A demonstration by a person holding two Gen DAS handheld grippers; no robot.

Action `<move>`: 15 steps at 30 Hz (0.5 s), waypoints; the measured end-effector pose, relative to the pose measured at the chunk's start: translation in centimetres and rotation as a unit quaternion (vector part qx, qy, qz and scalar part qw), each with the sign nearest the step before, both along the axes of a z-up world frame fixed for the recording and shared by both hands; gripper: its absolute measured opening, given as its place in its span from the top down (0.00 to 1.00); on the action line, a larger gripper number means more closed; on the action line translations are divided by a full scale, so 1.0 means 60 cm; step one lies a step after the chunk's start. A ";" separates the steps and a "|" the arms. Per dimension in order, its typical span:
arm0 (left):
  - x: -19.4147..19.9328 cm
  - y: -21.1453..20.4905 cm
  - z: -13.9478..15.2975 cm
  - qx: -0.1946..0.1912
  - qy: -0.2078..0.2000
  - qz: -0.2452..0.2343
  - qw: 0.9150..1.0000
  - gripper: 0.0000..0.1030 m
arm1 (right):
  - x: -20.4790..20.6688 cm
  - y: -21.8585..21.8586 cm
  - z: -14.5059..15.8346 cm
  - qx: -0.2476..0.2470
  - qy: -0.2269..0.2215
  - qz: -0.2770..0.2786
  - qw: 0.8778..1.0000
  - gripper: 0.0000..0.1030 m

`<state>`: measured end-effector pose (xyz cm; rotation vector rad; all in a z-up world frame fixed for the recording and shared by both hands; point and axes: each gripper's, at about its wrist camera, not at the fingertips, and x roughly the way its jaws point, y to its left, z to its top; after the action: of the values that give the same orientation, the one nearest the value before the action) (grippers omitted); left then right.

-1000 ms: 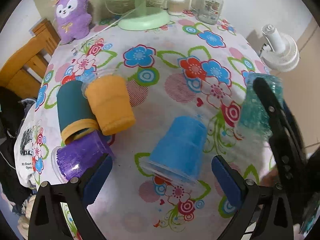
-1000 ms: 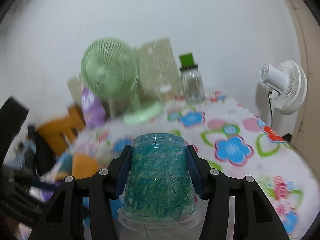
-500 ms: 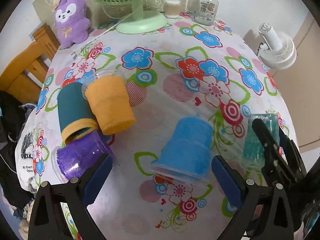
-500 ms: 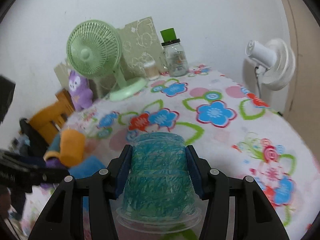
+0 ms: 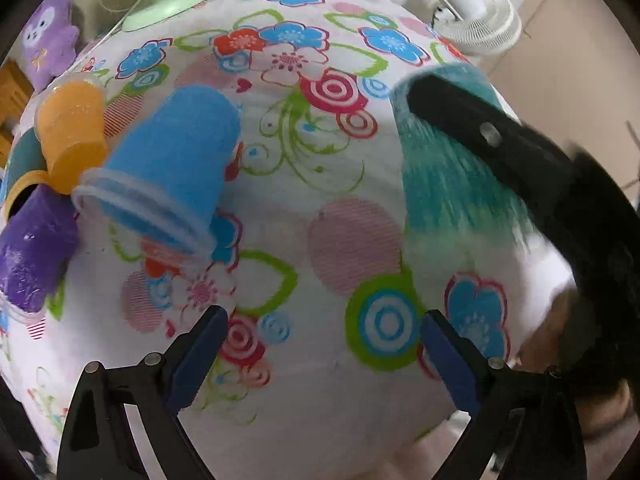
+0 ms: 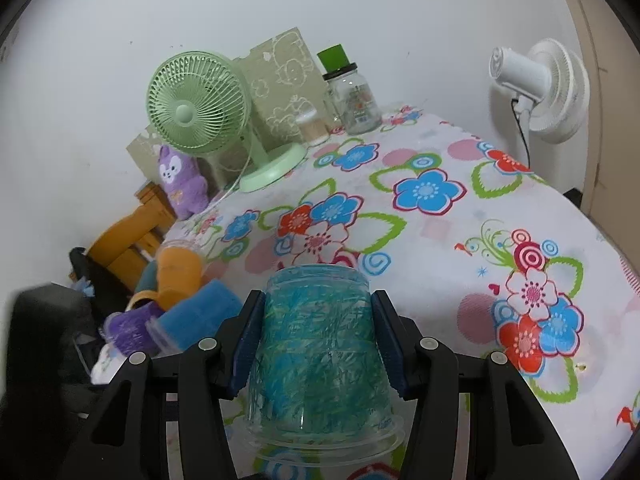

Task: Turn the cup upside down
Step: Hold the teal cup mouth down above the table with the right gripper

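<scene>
My right gripper (image 6: 316, 344) is shut on a teal cup (image 6: 318, 352), held upside down with its rim low over the flowered tablecloth (image 6: 440, 240). The teal cup also shows blurred in the left wrist view (image 5: 444, 152), with the right gripper's black finger across it. My left gripper (image 5: 322, 356) is open and empty above the cloth (image 5: 280, 280) near the table's front edge. A blue cup (image 5: 172, 164) lies on its side to the left, next to an orange cup (image 5: 70, 128), a purple cup (image 5: 34, 244) and a dark teal cup (image 5: 20, 160).
A green desk fan (image 6: 208, 116), a purple plush toy (image 6: 180, 178), a glass jar with a green lid (image 6: 352, 96) and a small container (image 6: 310, 124) stand at the back. A white fan (image 6: 544, 80) stands beside the table on the right. A wooden chair (image 6: 124, 244) is at the left.
My left gripper has moved right and nearer the front edge, so the cups now lie to its left. My right gripper has carried the teal cup lower toward the cloth.
</scene>
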<state>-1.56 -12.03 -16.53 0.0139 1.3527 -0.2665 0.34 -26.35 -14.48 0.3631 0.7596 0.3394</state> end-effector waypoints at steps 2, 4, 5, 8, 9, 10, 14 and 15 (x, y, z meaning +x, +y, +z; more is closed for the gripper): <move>0.011 0.006 -0.003 0.009 -0.008 0.019 1.000 0.05 | -0.004 0.001 0.001 -0.004 0.007 0.009 1.000 0.46; 0.024 0.015 -0.012 0.019 -0.004 0.037 0.999 0.05 | -0.010 0.000 0.002 -0.012 0.009 0.012 1.000 0.46; 0.030 0.020 -0.014 0.021 -0.006 0.047 0.999 0.06 | -0.013 -0.003 0.003 -0.011 0.010 0.012 1.000 0.46; 0.042 0.024 -0.010 0.035 -0.025 0.062 0.997 0.06 | -0.015 -0.011 0.013 -0.013 0.009 0.016 1.000 0.46; 0.045 0.026 -0.010 0.035 -0.029 0.067 0.997 0.06 | -0.016 -0.012 0.016 -0.020 0.005 0.018 1.000 0.46; 0.049 0.031 -0.011 0.037 -0.028 0.074 0.996 0.06 | -0.016 -0.012 0.018 -0.028 0.005 0.025 0.999 0.46; 0.044 0.047 -0.015 0.049 -0.021 0.094 0.994 0.06 | -0.035 -0.004 0.032 -0.060 -0.033 0.040 0.997 0.46; 0.041 0.050 -0.015 0.047 -0.019 0.094 0.994 0.06 | -0.043 0.002 0.035 -0.077 -0.047 0.044 0.995 0.46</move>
<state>0.90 -9.02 -17.42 -0.0303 1.3188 -0.0439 -2.23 -26.26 -12.38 0.1674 0.7066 0.3759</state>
